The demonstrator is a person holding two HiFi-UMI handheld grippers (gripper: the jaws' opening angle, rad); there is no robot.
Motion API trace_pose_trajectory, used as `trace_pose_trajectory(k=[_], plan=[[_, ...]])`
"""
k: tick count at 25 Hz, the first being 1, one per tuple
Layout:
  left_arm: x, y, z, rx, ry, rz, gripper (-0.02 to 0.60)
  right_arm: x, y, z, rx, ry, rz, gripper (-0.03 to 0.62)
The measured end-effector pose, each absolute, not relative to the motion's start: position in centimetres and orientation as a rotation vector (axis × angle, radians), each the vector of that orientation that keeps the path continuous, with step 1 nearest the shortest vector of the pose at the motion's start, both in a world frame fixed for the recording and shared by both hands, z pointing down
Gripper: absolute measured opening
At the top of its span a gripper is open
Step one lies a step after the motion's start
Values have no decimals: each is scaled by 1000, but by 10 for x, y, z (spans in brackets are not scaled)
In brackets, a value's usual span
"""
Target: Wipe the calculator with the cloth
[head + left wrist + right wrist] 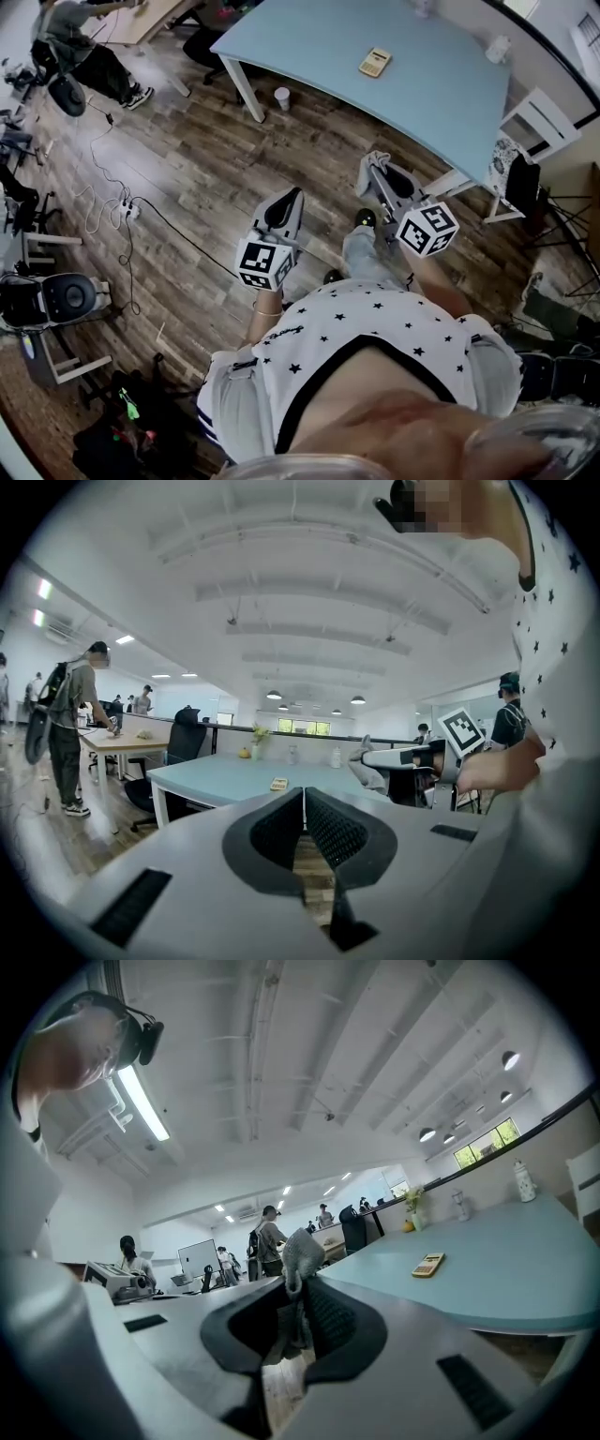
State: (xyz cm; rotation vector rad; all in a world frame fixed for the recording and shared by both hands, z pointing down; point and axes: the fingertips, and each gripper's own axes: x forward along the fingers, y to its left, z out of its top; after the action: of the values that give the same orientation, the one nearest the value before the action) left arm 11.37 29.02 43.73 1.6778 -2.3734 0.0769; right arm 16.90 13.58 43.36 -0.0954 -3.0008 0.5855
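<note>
The left gripper point(296, 195) hangs over the wooden floor with its jaws pressed together and nothing between them. To its right, the right gripper point(374, 161) has its jaws clamped on a grey cloth point(300, 1252), a tuft of which stands up above the tips. Both are well apart from the pale blue table point(450, 94). There the calculator point(375, 62) lies flat and alone, in from the near edge and about midway along it. The step in hand looks like the approach, with no wiping begun. Next, the cloth has to be carried over the near edge and lowered flat onto the calculator. The free gripper could steady the calculator, which looks light and may slide.
</note>
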Motion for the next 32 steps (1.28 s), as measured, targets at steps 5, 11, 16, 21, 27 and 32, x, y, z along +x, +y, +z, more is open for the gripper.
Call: trace_pose_trajectory(k=[5,11,16,21,27,32], plan=[[82,272,436,1651,-2393,92,31,140,112,439,-97,-2982,623,48],[59,231,445,1665,-2360,105,31,116,73,452,-66,-2965,662,48],[38,197,453,1670,-2329,121,31,100,37,462,-21,-2952,700,49],[25,159,450,1695,-2311,131,31,91,0,464,17,-2947,715,49],[13,119,448,1704,-2309,162,31,78,-41,466,28,-2953,738,49],[0,89,442,1691,-2311,184,31,59,-71,462,-2,-2969,766,49]])
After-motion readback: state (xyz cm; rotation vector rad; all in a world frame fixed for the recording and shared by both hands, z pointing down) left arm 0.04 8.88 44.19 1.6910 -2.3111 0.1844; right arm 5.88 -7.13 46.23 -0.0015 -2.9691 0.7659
